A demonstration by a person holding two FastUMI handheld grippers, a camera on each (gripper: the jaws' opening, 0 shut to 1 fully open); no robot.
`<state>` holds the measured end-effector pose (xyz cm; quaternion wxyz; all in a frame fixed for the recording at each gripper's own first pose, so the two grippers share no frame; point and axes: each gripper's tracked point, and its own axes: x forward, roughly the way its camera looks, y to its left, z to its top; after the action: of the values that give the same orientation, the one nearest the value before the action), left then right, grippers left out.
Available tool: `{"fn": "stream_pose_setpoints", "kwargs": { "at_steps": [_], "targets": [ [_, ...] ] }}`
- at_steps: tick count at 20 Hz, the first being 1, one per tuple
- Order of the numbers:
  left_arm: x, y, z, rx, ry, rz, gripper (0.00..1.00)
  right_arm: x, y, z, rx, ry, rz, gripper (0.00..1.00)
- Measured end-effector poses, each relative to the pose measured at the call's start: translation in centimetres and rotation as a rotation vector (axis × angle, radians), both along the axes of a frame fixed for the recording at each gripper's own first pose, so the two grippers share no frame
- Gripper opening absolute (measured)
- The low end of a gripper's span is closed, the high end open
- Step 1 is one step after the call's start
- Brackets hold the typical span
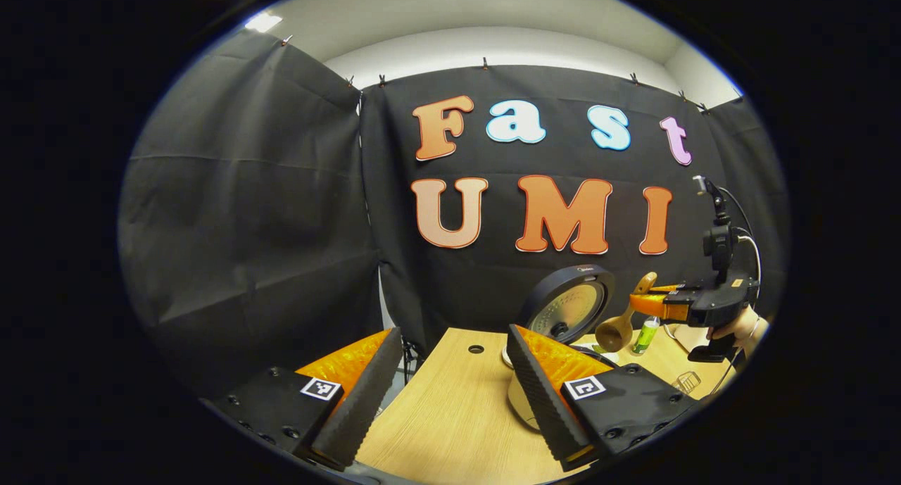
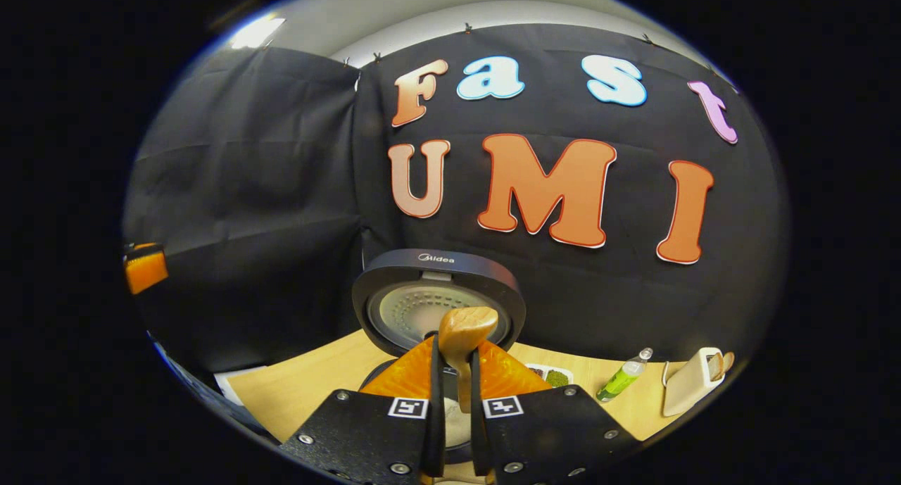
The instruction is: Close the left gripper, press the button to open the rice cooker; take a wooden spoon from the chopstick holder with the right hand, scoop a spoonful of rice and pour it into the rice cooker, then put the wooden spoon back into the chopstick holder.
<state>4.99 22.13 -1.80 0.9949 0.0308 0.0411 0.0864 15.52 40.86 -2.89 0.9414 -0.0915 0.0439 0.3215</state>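
Note:
The rice cooker (image 2: 438, 298) stands with its round lid raised, and the lid (image 1: 570, 307) also appears beyond my left gripper's right finger. My right gripper (image 2: 454, 350) is shut on the wooden spoon (image 2: 466, 329), right in front of the lid and above the cooker's pot. From the left gripper view, the right gripper (image 1: 662, 303) holds the spoon (image 1: 618, 329) tilted with its bowl hanging down beside the lid. My left gripper (image 1: 454, 330) is open and holds nothing, low over the wooden table (image 1: 450, 414). The beige chopstick holder (image 2: 691, 390) stands at the far right.
A green bottle (image 2: 623, 378) stands between the cooker and the holder, and again near the spoon (image 1: 645, 336). A small tray (image 2: 550, 376) with dark contents lies behind the right gripper. A hand (image 1: 739, 330) holds the right gripper. The left gripper (image 2: 144, 268) sits at the far left edge.

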Motion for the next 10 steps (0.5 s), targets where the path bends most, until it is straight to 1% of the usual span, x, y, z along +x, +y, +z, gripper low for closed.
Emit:
{"fn": "stream_pose_setpoints", "kwargs": {
  "at_steps": [2,6,10],
  "targets": [
    [-0.5,0.6,-0.3,-0.004,0.003,0.005,0.97,-0.3,0.2,-0.3,0.015,0.021,-0.006,0.14],
    [-1.7,1.4,-0.1,-0.011,-0.006,0.01,0.97,-0.8,-0.8,0.3,0.095,0.075,-0.038,0.14],
    [-2.5,1.6,0.9,-0.013,-0.028,-0.007,0.97,-1.6,-4.3,1.6,0.121,0.062,-0.1,0.14]
  ]
}}
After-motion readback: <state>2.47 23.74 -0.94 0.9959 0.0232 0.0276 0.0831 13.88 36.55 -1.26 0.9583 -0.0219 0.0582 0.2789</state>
